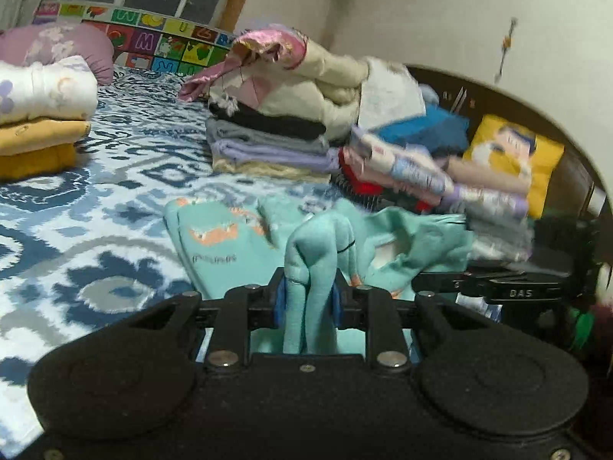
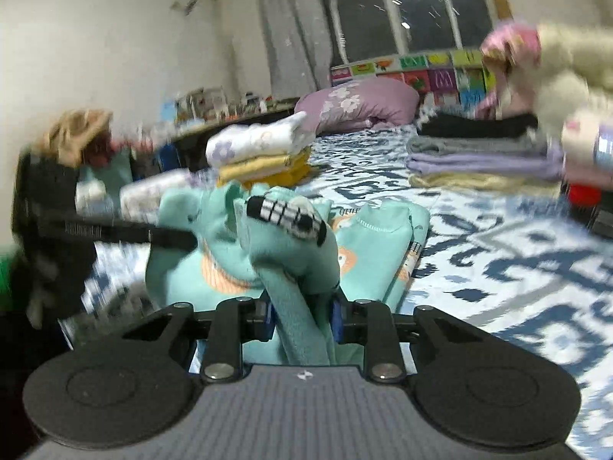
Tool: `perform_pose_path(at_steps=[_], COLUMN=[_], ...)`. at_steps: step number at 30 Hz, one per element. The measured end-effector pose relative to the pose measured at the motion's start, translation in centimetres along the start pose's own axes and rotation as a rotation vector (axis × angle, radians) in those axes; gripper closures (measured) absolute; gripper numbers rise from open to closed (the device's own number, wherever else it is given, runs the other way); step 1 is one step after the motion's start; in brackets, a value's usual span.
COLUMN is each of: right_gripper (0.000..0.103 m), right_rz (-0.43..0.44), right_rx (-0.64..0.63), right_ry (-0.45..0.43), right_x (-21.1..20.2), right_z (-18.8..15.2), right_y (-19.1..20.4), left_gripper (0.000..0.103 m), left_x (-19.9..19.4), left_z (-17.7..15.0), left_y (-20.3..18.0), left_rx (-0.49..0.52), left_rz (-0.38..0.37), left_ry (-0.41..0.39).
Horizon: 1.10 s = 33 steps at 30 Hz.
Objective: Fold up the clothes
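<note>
A mint-green child's garment (image 1: 218,245) with orange prints lies partly folded on the blue-and-white patterned bedspread (image 1: 76,230). My left gripper (image 1: 308,303) is shut on a bunched fold of it, the cloth standing up between the blue pads. In the right wrist view the same garment (image 2: 379,245) spreads ahead, and my right gripper (image 2: 302,312) is shut on another bunch of it that carries a black-and-white striped print. The other gripper (image 2: 115,232) shows as a black bar at the left, also in the cloth. The right gripper (image 1: 509,287) appears at the right of the left wrist view.
Folded stacks sit on the bed: a white and yellow one (image 1: 42,115), a grey, black and lilac one (image 1: 268,142) topped by a cream and pink bundle (image 1: 291,65), and a leaning pile (image 1: 440,176). A purple pillow (image 2: 360,103) and a dark headboard (image 1: 574,176) lie beyond.
</note>
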State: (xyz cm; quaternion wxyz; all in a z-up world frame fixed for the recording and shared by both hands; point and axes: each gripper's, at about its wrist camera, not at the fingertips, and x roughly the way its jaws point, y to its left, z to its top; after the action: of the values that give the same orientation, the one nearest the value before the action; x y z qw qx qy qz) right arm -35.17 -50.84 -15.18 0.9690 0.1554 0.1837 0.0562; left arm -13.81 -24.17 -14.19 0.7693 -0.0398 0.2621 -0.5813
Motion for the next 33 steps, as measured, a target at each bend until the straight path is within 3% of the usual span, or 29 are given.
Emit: perform_pose_path(at_steps=[5,12,25,33], right_gripper=[0.079,0.081,0.082,0.082], right_rz=[0.123,0.176,0.134,0.098], right_rx=[0.217,0.367,0.523,0.567], right_ry=[-0.064,-0.110,-0.044,-0.003], right_x=[1.6,4.7,11.7,13.5], right_z=[1.8,3.9,5.3,5.0], right_y=[-3.8,-7.8,-12.5,-13.9], left_gripper=[0.082,0.082,0.082,0.082], left_x=[1.0,3.0,8.4,10.7], left_z=[1.6,3.8,5.3,5.5], left_y=[2.2,4.9,10.0,11.7], left_rx=[-0.097,-0.155,-0.167,-0.176], left_rz=[-0.027,-0.056,-0.018,0.018], left_ry=[-0.067,-0.139,-0.081,-0.020])
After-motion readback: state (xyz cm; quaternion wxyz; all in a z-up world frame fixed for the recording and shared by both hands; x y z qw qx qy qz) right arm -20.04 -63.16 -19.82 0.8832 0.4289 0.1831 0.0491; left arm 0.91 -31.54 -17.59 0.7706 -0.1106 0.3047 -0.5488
